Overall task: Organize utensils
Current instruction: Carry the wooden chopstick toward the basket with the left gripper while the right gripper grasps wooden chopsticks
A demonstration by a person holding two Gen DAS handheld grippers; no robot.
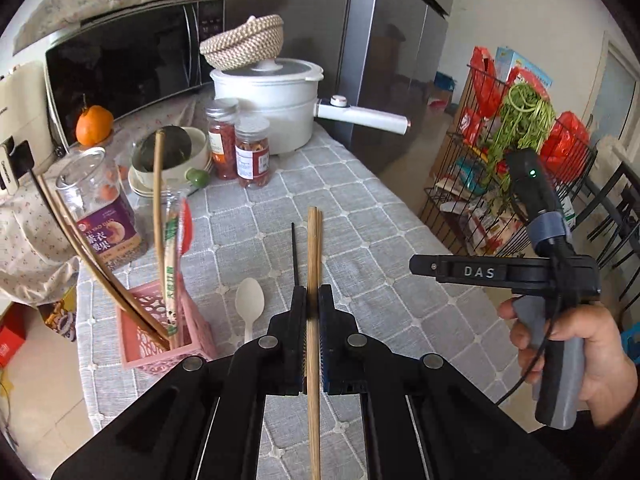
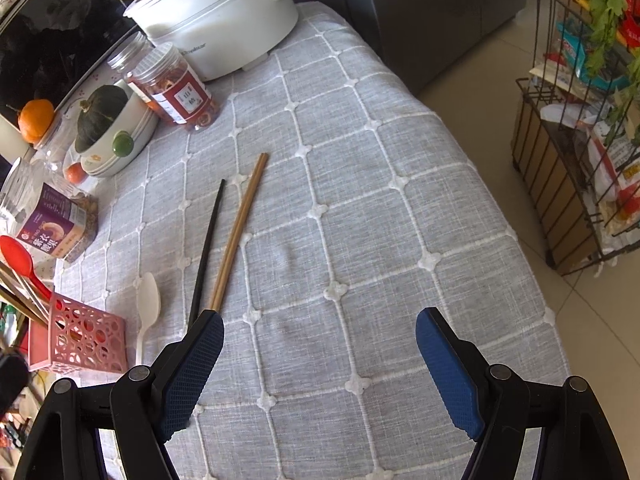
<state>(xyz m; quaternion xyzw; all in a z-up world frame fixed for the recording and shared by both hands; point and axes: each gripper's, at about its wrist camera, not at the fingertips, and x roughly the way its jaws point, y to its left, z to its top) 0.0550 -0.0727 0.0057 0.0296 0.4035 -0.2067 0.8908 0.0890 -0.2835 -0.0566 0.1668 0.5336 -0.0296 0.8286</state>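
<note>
My left gripper (image 1: 313, 296) is shut on a pair of wooden chopsticks (image 1: 314, 248), which stand out past its fingertips above the grey checked cloth. A black chopstick (image 1: 295, 256) and a white spoon (image 1: 250, 304) lie on the cloth just left of it. The pink basket (image 1: 160, 344) at the left holds more chopsticks and a red spoon (image 2: 18, 256). My right gripper (image 2: 320, 320) hangs open over bare cloth with nothing between its fingers. There a wooden pair (image 2: 240, 224) shows beside the black chopstick (image 2: 208, 248), its near end hidden behind my right gripper's left finger.
At the back stand a white pot (image 1: 272, 96), two red-labelled jars (image 1: 252, 152), a bowl with a green squash (image 1: 172, 156), a nut jar (image 1: 104, 208) and a microwave (image 1: 120, 64). A wire rack (image 1: 500, 160) stands off the table's right edge. A hand (image 1: 592, 352) holds my right gripper.
</note>
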